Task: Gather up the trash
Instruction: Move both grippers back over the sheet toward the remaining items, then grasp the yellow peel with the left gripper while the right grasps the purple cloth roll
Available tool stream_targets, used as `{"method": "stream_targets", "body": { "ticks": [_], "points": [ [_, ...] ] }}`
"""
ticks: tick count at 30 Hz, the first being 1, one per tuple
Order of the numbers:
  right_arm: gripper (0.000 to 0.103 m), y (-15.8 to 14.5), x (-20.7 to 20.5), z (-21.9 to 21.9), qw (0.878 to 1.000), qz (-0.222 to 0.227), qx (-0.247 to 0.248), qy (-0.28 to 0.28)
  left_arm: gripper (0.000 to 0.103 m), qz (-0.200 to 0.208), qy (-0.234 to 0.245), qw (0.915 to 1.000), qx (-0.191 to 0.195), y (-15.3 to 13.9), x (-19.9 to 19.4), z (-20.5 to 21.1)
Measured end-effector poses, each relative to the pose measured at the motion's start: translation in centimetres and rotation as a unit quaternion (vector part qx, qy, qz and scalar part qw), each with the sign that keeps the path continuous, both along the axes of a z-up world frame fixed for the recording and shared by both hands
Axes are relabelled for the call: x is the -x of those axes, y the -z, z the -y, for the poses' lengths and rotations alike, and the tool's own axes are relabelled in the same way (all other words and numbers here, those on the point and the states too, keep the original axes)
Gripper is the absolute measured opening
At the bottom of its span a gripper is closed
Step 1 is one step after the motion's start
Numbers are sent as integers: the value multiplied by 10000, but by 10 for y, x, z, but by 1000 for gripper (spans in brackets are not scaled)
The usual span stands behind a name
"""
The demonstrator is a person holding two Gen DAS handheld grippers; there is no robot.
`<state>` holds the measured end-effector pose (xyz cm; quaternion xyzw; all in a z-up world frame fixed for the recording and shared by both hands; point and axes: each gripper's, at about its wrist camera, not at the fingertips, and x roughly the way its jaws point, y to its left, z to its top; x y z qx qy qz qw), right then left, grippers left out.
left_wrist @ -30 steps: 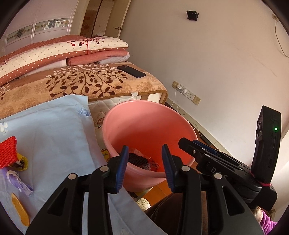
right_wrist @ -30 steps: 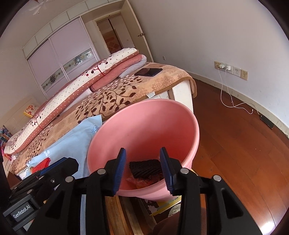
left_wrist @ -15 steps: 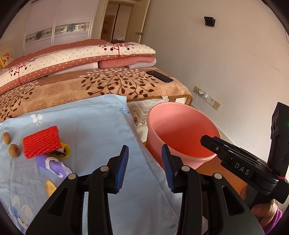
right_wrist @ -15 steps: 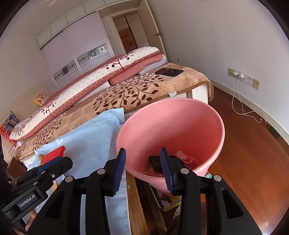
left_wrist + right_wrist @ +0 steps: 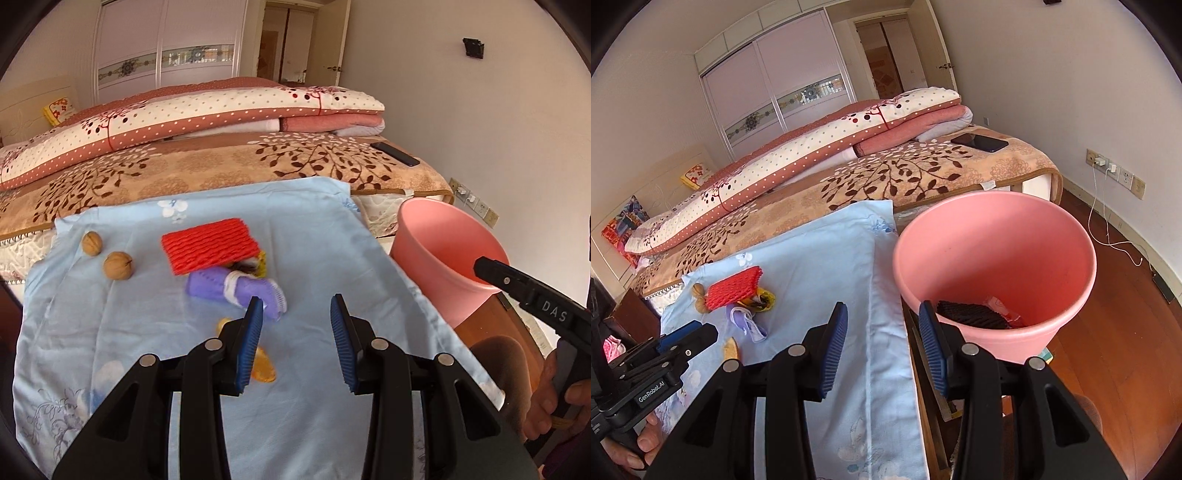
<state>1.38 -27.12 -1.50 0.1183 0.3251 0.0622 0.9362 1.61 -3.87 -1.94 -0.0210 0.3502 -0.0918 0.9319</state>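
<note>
On the light-blue cloth (image 5: 314, 240): red foam net (image 5: 208, 245), purple wrapper (image 5: 236, 291), two walnuts (image 5: 117, 266). Beside it, pink bucket (image 5: 997, 251) with dark trash inside. Both left gripper (image 5: 296, 332) and right gripper (image 5: 882, 338) with fingers apart, gripping nothing.

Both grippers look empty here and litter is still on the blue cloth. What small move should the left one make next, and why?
Probably ease the left gripper forward and slightly left to straddle the purple wrapper. Its jaws stand open and empty, and the wrapper lies just ahead of the left finger, uncollected, with the bucket close by.
</note>
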Motion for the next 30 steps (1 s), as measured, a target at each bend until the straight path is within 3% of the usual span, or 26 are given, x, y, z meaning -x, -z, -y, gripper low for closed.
{"method": "stream_targets", "body": {
  "ticks": [7, 15, 24, 26, 30],
  "points": [
    [40, 5, 2, -13, 9998, -67, 68, -175, 38, -543, -391, 9976, 159, 28, -1, -33],
    [40, 11, -2, -17, 9995, -157, 111, -239, 38, -1043, -345, 9938, 158, 54, -8, -28],
    [40, 16, -5, -25, 9990, -230, 190, -343, 38, -1018, -215, 9945, -93, 55, -11, -19],
    [40, 15, -5, -29, 9987, -228, 224, -385, 26, -958, -173, 9952, -58, 54, -10, -20],
    [40, 15, -6, -36, 9982, -233, 282, -469, 12, -925, -172, 9956, -23, 53, -8, -23]
  ]
}}
